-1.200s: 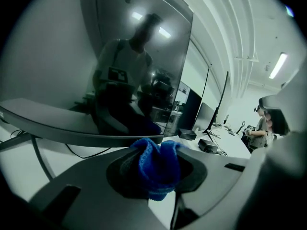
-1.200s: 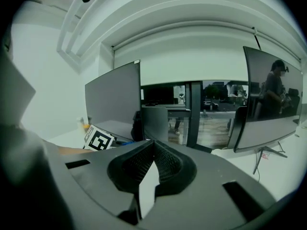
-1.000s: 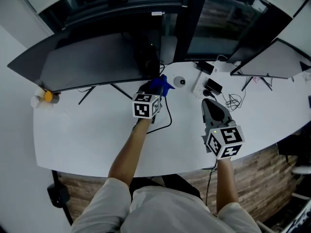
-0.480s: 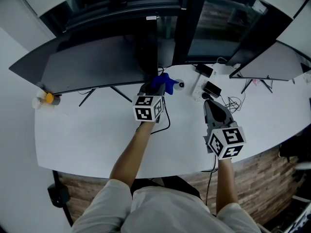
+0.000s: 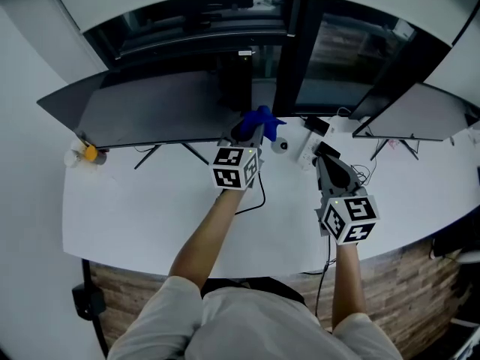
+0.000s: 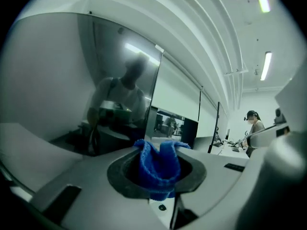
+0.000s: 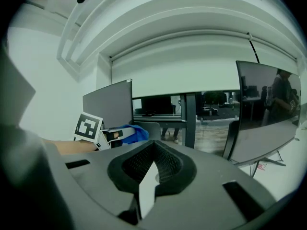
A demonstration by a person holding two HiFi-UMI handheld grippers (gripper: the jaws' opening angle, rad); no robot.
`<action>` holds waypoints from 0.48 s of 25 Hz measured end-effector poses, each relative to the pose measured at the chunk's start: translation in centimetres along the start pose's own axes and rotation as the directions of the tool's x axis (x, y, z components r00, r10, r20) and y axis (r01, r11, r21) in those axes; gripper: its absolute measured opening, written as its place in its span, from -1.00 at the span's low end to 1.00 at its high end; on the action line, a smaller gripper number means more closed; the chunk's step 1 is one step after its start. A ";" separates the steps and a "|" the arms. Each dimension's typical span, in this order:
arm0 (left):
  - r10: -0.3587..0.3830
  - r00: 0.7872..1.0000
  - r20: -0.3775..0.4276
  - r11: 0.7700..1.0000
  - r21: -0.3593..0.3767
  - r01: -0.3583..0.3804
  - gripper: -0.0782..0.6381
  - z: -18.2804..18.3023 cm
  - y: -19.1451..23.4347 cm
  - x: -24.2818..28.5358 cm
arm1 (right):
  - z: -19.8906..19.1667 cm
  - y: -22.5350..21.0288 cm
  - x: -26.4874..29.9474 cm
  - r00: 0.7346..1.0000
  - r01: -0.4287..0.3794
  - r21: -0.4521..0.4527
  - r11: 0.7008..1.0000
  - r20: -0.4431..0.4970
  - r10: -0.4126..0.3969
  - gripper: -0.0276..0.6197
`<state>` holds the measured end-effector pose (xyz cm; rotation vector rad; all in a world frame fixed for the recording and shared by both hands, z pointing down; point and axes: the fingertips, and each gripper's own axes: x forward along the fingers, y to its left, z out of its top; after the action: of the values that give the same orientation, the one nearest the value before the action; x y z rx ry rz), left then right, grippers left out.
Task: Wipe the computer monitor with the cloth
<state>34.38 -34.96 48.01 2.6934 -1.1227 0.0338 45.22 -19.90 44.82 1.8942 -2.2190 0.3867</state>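
A wide dark monitor [image 5: 150,111] stands at the back left of the white desk [image 5: 150,208]. My left gripper [image 5: 251,130] is raised near the monitor's right end and is shut on a blue cloth [image 5: 264,118]. In the left gripper view the blue cloth [image 6: 158,169] bunches between the jaws, close to the monitor's dark screen [image 6: 72,80]. My right gripper [image 5: 324,160] hovers over the desk to the right, jaws shut with nothing in them; in the right gripper view it [image 7: 152,169] faces the monitor [image 7: 108,109] and the cloth [image 7: 132,133].
A second monitor [image 5: 420,111] stands at the back right. A power strip with plugs [image 5: 319,130], a small round device [image 5: 280,145] and cables [image 5: 259,193] lie behind the grippers. A small bottle with an orange cap [image 5: 84,154] lies at the desk's left end.
My left gripper has lifted the blue cloth up and away from the desk toward the monitor's right end. The right gripper has barely moved.
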 end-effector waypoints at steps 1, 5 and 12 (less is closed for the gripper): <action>-0.001 1.000 0.012 1.000 0.015 0.001 -0.53 1.2 -0.3 -0.1 | 0.6 0.1 -0.3 1.000 0.000 -0.004 1.000 0.007 0.000 -0.87; -0.002 0.998 0.069 0.998 0.064 -0.003 -0.53 6.3 -1.5 -0.2 | 3.0 0.2 -1.4 0.999 0.000 -0.023 1.000 0.039 0.001 -0.87; -0.001 0.985 0.175 0.994 0.107 -0.018 -0.53 14.4 -3.1 -0.9 | 6.6 0.5 -3.3 0.997 0.015 -0.034 0.999 0.080 -0.012 -0.87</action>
<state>35.04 -35.24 33.29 2.8335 -1.2152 -0.1470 45.38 -18.90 37.49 1.9379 -2.2467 0.2728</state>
